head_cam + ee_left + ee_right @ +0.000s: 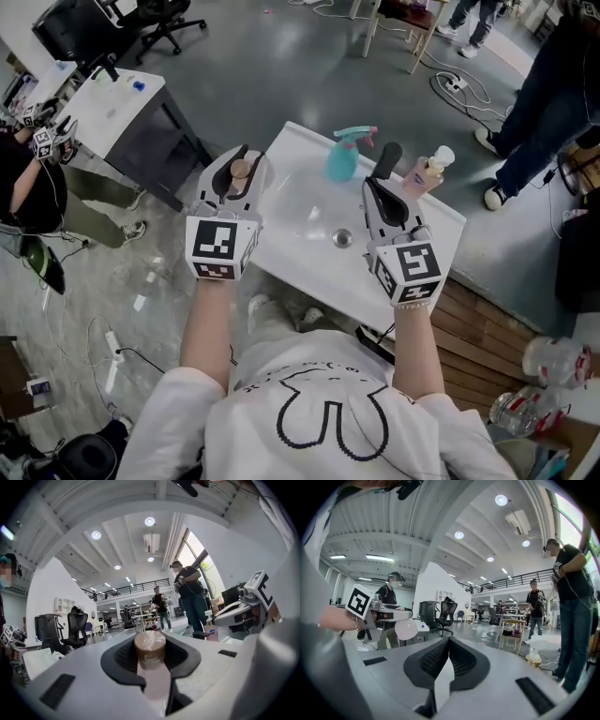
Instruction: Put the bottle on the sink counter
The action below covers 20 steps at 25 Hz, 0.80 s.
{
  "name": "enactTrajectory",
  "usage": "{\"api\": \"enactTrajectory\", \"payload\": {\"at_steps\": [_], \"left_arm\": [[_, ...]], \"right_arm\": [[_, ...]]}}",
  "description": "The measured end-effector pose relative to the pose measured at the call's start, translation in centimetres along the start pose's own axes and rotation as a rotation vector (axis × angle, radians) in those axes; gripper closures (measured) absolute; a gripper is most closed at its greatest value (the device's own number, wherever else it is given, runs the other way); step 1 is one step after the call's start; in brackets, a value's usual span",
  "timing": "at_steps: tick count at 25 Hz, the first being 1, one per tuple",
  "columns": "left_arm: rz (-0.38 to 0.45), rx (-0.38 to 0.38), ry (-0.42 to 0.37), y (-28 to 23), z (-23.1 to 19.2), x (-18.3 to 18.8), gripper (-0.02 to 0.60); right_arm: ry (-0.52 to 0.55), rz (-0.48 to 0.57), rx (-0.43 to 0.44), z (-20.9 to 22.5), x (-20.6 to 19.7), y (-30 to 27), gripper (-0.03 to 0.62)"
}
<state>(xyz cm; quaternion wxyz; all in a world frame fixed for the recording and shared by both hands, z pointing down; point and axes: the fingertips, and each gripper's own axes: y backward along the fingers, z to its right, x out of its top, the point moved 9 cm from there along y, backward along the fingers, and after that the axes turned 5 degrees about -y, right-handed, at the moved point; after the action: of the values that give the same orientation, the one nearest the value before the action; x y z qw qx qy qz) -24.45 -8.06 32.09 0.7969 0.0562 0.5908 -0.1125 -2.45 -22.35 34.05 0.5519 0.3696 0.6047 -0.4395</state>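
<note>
- The left tongs are clamped on the bottle. It stands upright between their jaws, its brown cap rising just above them and its pale body running down out of sight.
- The right tongs are closed with nothing between their jaws.
- The counter lies below and to the right of the left tongs. The right tongs hang over it, with a spray bottle just to their left and a pump bottle just to their right.
- The bottle looks small, so it is probably light. Its smooth body could slip or dent under a hard squeeze.
- Just under the cap looks like a sound place to hold: the cap's edge would stop it sliding down.
- A slim bottle may tip easily, so it should be set on flat rim before the jaws let go.
</note>
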Motion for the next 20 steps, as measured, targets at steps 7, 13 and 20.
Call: {"api": "enactTrajectory", "payload": {"at_steps": [7, 13, 20], "left_arm": [[0.008, -0.135, 0.006, -3.7, -1.1, -2.2, 0.468], [0.004, -0.29, -0.022, -7.7, -3.0, -3.5, 0.468], [0.0, -0.441, -0.039, -11.7, -4.8, -5.8, 0.468]], "right_arm": [[-0.029, -0.013, -0.137, -0.1, -1.1, -0.8, 0.566], [-0.083, -0.011, -0.289, -0.9, -1.4, -2.3, 0.566], [-0.126, -0.023, -0.435, -2.6, -2.3, -4.2, 0.566]]}}
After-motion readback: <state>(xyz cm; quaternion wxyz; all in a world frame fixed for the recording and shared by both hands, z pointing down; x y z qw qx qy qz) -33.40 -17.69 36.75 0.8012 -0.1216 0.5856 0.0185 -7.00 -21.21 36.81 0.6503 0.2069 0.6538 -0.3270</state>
